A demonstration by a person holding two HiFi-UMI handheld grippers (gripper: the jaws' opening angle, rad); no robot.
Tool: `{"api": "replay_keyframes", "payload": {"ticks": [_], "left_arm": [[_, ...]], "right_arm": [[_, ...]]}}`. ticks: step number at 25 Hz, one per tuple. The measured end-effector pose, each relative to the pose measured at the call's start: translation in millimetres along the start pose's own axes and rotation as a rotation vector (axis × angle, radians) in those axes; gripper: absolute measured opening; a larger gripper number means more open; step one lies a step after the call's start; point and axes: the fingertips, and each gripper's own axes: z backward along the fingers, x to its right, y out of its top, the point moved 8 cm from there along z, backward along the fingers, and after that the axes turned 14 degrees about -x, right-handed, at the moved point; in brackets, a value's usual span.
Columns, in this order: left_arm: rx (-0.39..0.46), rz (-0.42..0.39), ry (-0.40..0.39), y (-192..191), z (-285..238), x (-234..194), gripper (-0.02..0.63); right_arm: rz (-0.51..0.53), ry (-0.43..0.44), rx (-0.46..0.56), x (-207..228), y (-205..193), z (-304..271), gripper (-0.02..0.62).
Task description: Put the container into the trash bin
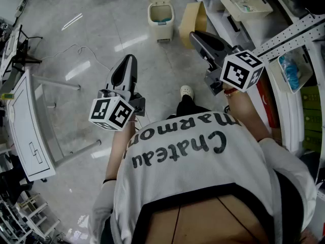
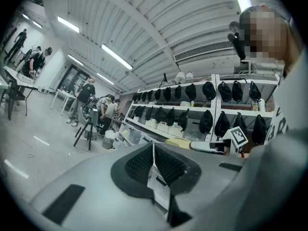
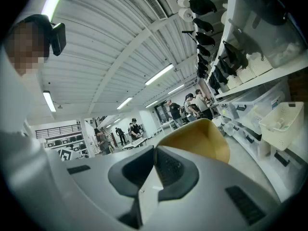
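Left gripper (image 1: 129, 61) empty, right gripper (image 1: 195, 35) pinching one container (image 1: 195, 16); one trash bin (image 1: 160, 29).

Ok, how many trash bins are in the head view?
1: a white trash bin stands on the floor at top centre, just left of the tan container. More may be hidden outside the frame.

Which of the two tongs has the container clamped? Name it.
The right tongs: their jaws are shut on the wall of the tan container. The left tongs are closed too, but grip no container.
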Motion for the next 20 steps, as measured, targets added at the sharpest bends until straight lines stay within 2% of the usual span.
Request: {"api": "replay_keyframes", "payload": {"ticks": [9,14,20], "left_arm": [[0.009,0.014,0.002,4.9,-35.6,-6.9,0.032],[0.015,0.023,-0.007,20.6,-73.1,-12.6,0.032],[0.02,0.009,-0.016,45.9,-131.1,-21.8,0.032]], "right_arm": [[0.003,0.016,0.003,31.9,12.5,-13.1,0.037],[-0.032,0.051,0.017,64.1,34.0,-25.2,0.037],[-0.022,0.032,0.019,114.6,68.9,-40.5,0.037]]}}
